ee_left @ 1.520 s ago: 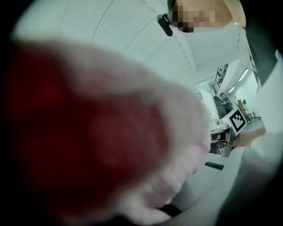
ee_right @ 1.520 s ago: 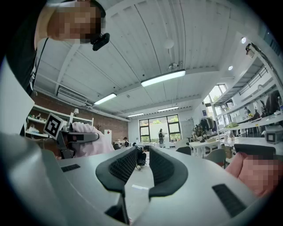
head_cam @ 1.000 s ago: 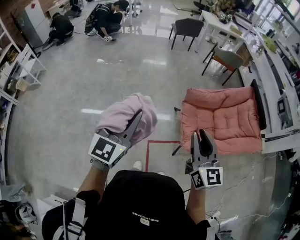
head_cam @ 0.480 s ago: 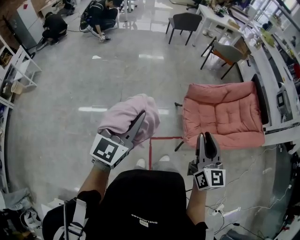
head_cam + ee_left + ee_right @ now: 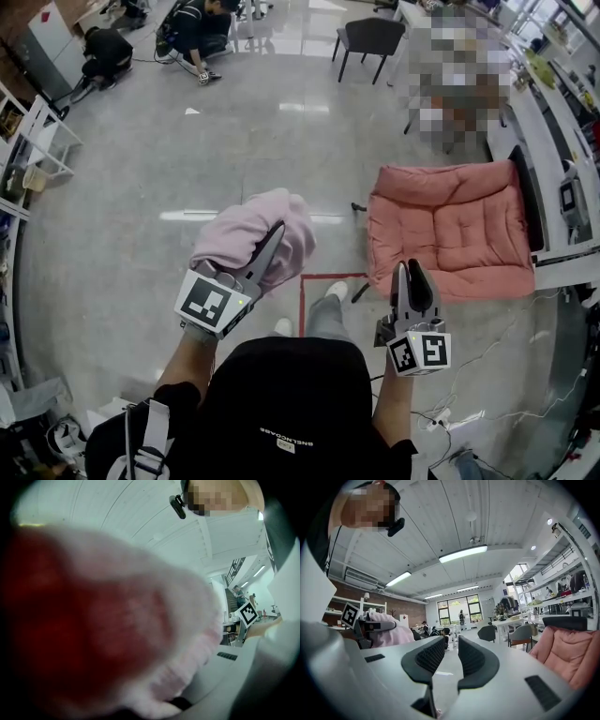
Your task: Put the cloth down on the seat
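Observation:
A bunched pink cloth (image 5: 248,230) hangs above the floor, with my left gripper (image 5: 270,246) shut on it. In the left gripper view the cloth (image 5: 140,620) fills nearly the whole picture as a pink and red blur and hides the jaws. The seat (image 5: 450,230) is a pink padded chair cushion to the right of the cloth, apart from it. My right gripper (image 5: 411,279) hovers just in front of the seat's near edge, jaws a narrow gap apart with nothing between them. In the right gripper view (image 5: 451,656) the seat (image 5: 567,653) lies right and the cloth (image 5: 389,632) left.
Red tape (image 5: 314,286) marks the grey floor near the person's feet. A long white desk (image 5: 553,169) runs behind the seat at right. Dark chairs (image 5: 370,42) stand at the back, people crouch at the far left (image 5: 187,28), and a white shelf (image 5: 37,141) lines the left wall.
The person has stepped forward, one foot now by the red tape. The seat sits slightly closer. Both grippers keep their pose, the left still holding the cloth.

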Available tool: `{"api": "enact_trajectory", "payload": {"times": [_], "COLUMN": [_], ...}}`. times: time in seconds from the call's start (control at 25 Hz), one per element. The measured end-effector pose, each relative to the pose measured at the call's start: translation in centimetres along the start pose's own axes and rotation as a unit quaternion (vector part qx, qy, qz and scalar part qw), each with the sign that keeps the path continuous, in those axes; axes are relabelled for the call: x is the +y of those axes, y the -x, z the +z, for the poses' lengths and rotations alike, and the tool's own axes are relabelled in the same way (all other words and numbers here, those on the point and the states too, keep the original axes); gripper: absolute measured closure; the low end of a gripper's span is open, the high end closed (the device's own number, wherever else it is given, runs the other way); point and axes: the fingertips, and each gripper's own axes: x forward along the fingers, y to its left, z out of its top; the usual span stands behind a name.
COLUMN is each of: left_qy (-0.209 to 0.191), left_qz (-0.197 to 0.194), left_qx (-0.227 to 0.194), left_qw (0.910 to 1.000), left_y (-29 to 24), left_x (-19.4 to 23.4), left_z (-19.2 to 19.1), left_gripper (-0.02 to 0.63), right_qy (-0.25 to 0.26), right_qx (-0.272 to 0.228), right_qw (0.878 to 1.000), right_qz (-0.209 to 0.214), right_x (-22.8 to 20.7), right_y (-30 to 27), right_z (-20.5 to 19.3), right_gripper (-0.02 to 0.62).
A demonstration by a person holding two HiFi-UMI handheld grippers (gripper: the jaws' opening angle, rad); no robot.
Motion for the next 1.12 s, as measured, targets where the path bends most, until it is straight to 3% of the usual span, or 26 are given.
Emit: {"api": "enact_trajectory", "payload": {"times": [0.52, 1.12], "left_qy": [0.006, -0.019], "left_qz": [0.029, 0.064], "left_qx": [0.011, 0.015], "left_qw": [0.9995, 0.9976], "left_y": [-13.8, -26.6], "left_x": [2.7, -0.1], "left_z": [0.1, 4.7], "left_gripper": [0.517, 0.517], "right_qy": [-0.019, -0.042], "right_qx": [0.004, -0.013], "right_qw": [1.0, 0.999], "right_qz": [0.016, 0.028], "right_x": [-11.7, -26.9], "right_y": [-9.0, -12.0], "right_z": [1.9, 5.9], "right_gripper": [0.488, 0.488]}}
